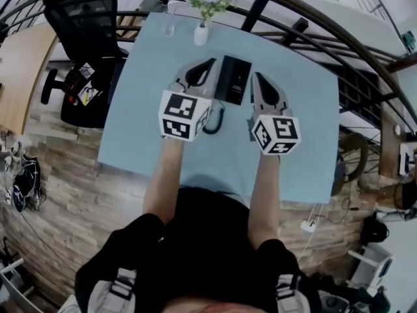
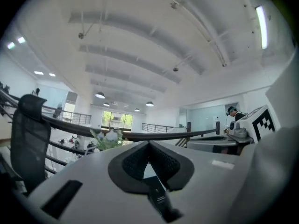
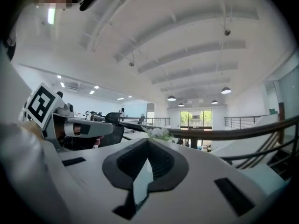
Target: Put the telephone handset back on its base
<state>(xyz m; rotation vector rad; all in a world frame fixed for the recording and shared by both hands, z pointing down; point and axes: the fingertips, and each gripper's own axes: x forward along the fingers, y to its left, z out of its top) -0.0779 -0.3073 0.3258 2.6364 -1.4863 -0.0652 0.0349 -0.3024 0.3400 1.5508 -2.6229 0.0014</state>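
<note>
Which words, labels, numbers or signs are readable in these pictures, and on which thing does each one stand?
No text can be read here.
Left cube, right cube: black-and-white square patterns only, no letters.
Black strip in the left gripper view: tiny white print, too blurred.
Telephone: no print visible.
Papers on the chair: too small.
</note>
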